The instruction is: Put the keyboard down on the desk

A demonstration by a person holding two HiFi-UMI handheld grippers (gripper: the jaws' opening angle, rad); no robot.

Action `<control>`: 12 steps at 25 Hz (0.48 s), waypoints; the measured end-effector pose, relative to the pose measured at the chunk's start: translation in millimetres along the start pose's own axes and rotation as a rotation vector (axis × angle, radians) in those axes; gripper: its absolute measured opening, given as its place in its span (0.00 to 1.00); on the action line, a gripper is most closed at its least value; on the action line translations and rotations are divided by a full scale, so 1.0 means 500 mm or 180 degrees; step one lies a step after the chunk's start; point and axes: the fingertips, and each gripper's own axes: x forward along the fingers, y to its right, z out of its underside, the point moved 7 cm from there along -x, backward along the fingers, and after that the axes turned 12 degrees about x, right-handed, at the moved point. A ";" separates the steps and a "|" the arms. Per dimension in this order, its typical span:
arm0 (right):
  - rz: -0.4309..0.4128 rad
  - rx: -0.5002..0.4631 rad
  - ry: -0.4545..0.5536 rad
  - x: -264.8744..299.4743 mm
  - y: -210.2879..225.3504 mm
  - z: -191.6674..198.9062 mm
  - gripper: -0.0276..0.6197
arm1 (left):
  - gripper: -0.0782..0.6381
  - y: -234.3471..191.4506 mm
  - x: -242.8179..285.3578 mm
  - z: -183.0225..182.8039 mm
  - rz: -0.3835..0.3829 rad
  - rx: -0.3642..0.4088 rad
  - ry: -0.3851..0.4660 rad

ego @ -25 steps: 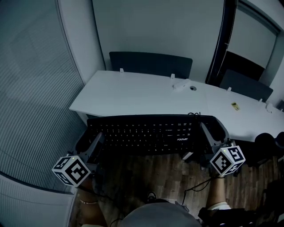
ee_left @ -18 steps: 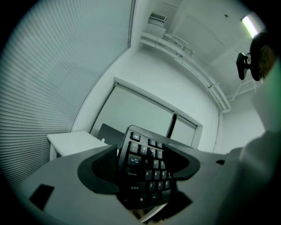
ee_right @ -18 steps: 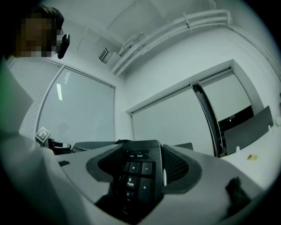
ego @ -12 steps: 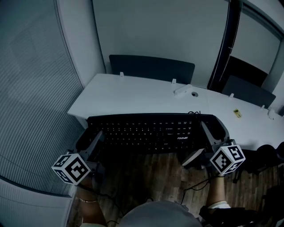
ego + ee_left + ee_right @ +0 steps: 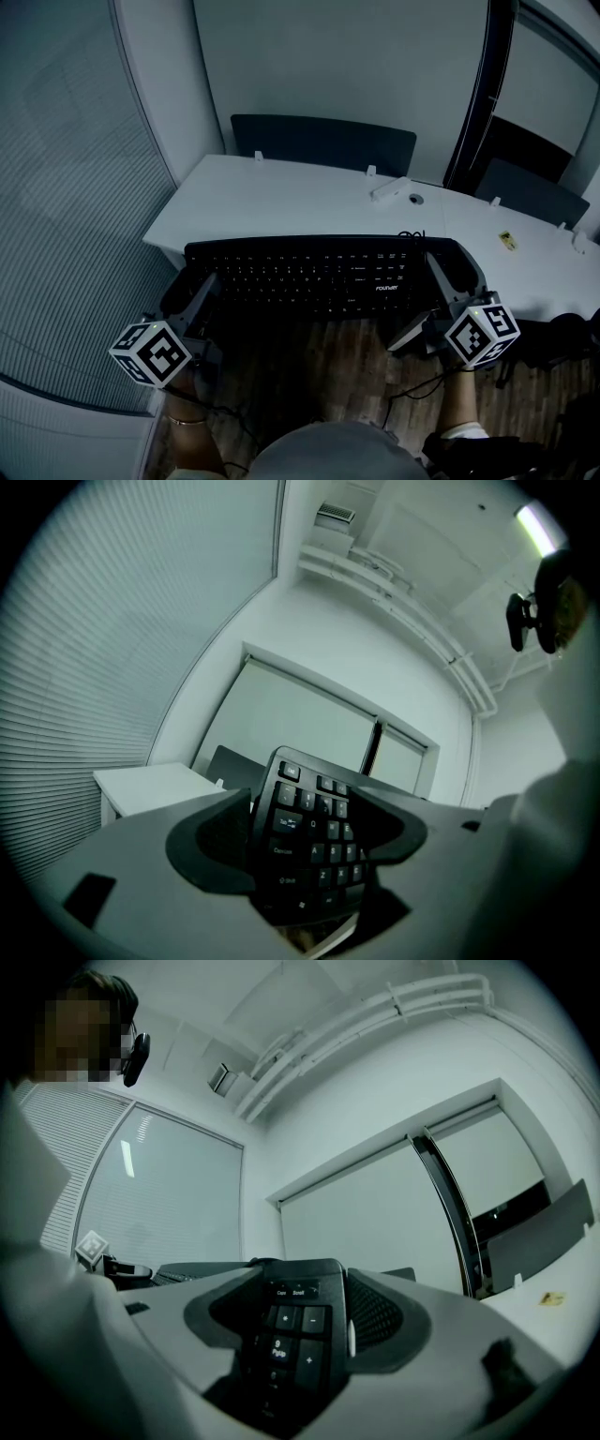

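The left gripper and right gripper are dark grey with broad scooped jaws. Each bears a white cube printed with black square markers. A slim bracelet circles the lower-left wrist.

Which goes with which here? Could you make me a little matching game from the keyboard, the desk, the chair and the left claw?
Things:
1. keyboard
2. desk
3. chair
4. left gripper

States:
A. white
B. shut on the keyboard's left end
C. dark, behind the desk
D. black, gripped at both ends

Pairs: 1-D, 2-A, 3-C, 4-B
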 end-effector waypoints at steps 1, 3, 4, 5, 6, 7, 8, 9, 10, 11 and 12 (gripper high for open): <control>0.0004 -0.0004 -0.0004 0.001 -0.001 0.000 0.44 | 0.57 0.000 0.001 0.000 0.0002 0.0002 -0.0006; 0.0009 -0.0003 -0.0011 0.002 -0.001 0.001 0.44 | 0.57 0.000 0.001 0.001 0.0002 0.0004 -0.0021; 0.0005 0.0009 -0.0003 0.002 0.001 0.002 0.44 | 0.57 0.000 0.001 0.001 -0.0002 0.0003 -0.0024; 0.0001 0.0020 0.0004 0.002 0.003 0.004 0.44 | 0.57 0.000 0.001 0.001 -0.0008 0.0000 -0.0024; -0.0001 0.0028 0.0007 0.002 0.004 0.005 0.44 | 0.57 0.001 0.001 0.001 -0.0013 -0.0004 -0.0021; 0.0001 0.0031 0.0006 0.002 0.004 0.005 0.44 | 0.57 0.001 0.001 0.001 -0.0017 -0.0008 -0.0018; 0.0004 0.0033 0.0000 0.002 0.004 0.005 0.43 | 0.57 0.002 0.000 0.001 -0.0017 -0.0013 -0.0017; 0.0009 0.0033 -0.0010 0.002 0.004 0.005 0.44 | 0.57 0.001 0.000 0.001 -0.0016 -0.0020 -0.0017; 0.0013 0.0031 -0.0024 0.002 0.003 0.004 0.43 | 0.57 0.000 0.000 0.001 -0.0015 -0.0028 -0.0017; 0.0017 0.0030 -0.0035 0.002 0.002 0.004 0.44 | 0.57 -0.001 0.001 0.001 -0.0016 -0.0035 -0.0017; 0.0021 0.0028 -0.0041 0.003 0.002 0.004 0.44 | 0.57 -0.001 0.002 0.001 -0.0017 -0.0040 -0.0018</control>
